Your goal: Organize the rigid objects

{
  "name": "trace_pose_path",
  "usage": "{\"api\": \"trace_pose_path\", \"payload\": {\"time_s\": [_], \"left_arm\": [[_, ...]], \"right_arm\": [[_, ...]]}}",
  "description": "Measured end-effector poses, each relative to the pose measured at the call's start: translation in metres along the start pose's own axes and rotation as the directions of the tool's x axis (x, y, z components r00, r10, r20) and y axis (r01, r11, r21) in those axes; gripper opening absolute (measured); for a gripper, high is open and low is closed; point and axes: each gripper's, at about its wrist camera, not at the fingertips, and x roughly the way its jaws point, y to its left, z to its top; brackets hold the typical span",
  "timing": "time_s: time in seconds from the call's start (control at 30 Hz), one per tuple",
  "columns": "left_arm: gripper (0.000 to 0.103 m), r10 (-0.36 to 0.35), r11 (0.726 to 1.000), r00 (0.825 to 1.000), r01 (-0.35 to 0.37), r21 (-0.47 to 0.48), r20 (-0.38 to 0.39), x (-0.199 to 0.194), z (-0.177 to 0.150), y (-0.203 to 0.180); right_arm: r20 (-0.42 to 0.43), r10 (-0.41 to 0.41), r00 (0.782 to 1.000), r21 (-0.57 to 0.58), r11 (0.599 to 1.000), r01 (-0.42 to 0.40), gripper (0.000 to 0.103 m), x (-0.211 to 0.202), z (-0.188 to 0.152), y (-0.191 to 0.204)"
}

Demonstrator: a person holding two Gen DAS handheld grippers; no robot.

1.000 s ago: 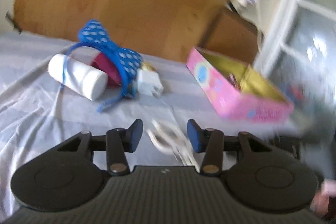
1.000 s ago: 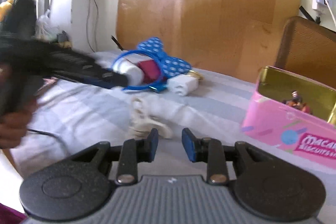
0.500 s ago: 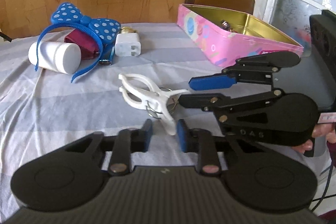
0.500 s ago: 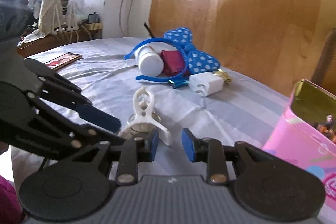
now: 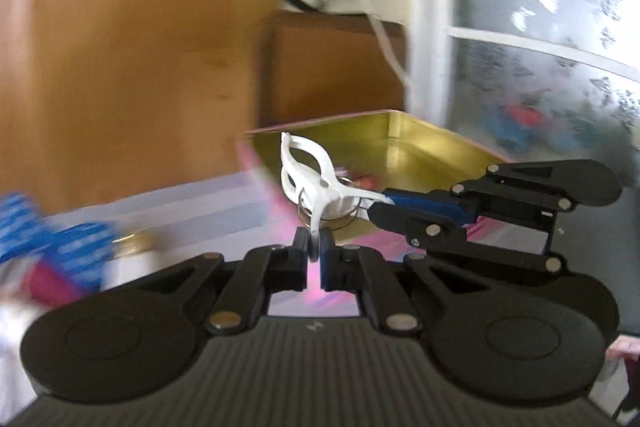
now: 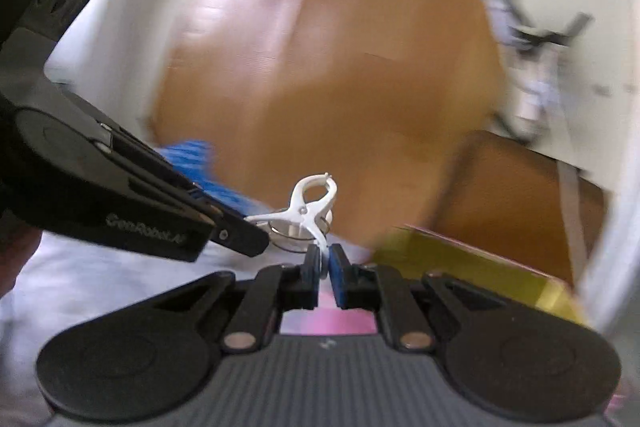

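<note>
A white plastic clip [image 5: 308,179] with a metal ring hangs in the air, in front of the open pink tin [image 5: 424,143] with its gold inside. My left gripper [image 5: 315,251] is shut on the tip of one clip handle. My right gripper [image 5: 380,205] reaches in from the right and is shut on the other handle. The right wrist view shows the same clip [image 6: 314,203], with the right gripper [image 6: 325,263] pinching its lower handle and the left gripper [image 6: 236,227] holding the other from the left. The tin [image 6: 472,263] lies low on the right.
A blue polka-dot bow headband [image 5: 60,247] and a magenta item [image 5: 48,283] lie blurred at the left on the striped sheet [image 5: 200,203]. Behind stand a wooden panel [image 5: 140,47], a brown chair back [image 5: 332,67] and a frosted window [image 5: 540,47].
The clip lay on the sheet between two part-open grippers. Both have shut on its handles, lifted it and carried it toward the tin, and both views have swung right.
</note>
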Motion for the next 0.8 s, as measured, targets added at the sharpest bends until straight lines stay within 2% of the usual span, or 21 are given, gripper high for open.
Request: {"api": "trace_pose_path", "payload": {"time_s": [0.1,0.2,0.37,0.53,0.6,0.63,0.67,0.73,0.8], "left_arm": [[0.007,-0.084,0.996,0.996,0.084,0.0,-0.043,0.051,0.021,-0.02],[0.007,-0.093,0.996,0.99,0.093,-0.011,-0.104,0.089,0.031,-0.036],[0.007,-0.079,0.997,0.98,0.073,-0.036,-0.183,0.125,0.036,-0.046],[0.012,-0.029,0.997,0.975,0.012,-0.078,-0.219,0.135,0.034,-0.034],[0.023,0.01,0.997,0.977,-0.026,-0.069,-0.212,0.133,0.035,-0.031],[0.025,0.016,0.997,0.978,-0.033,-0.076,-0.209,0.131,0.036,-0.029],[0.026,0.026,0.995,0.978,-0.045,-0.092,-0.205,0.126,0.037,-0.026],[0.027,0.024,0.994,0.986,-0.041,-0.103,-0.163,0.107,0.04,-0.023],[0.042,0.03,0.996,0.993,-0.04,-0.082,-0.113,0.083,0.042,-0.023]], "right_arm": [[-0.068,-0.088,0.994,0.058,0.994,0.092,0.007,0.012,-0.009,-0.043],[-0.159,-0.095,0.983,0.125,0.985,0.116,0.007,0.029,-0.019,-0.08],[-0.253,-0.082,0.964,0.166,0.978,0.126,0.007,0.058,-0.031,-0.11],[-0.289,-0.035,0.957,0.209,0.973,0.099,0.01,0.081,-0.042,-0.118],[-0.282,-0.021,0.959,0.247,0.964,0.094,0.012,0.082,-0.045,-0.117],[-0.281,-0.033,0.959,0.251,0.962,0.107,0.017,0.085,-0.045,-0.12],[-0.279,-0.036,0.96,0.268,0.957,0.114,0.017,0.085,-0.045,-0.122],[-0.259,-0.035,0.965,0.314,0.942,0.119,0.032,0.077,-0.042,-0.123],[-0.209,-0.047,0.977,0.316,0.942,0.113,0.035,0.061,-0.038,-0.119]]}}
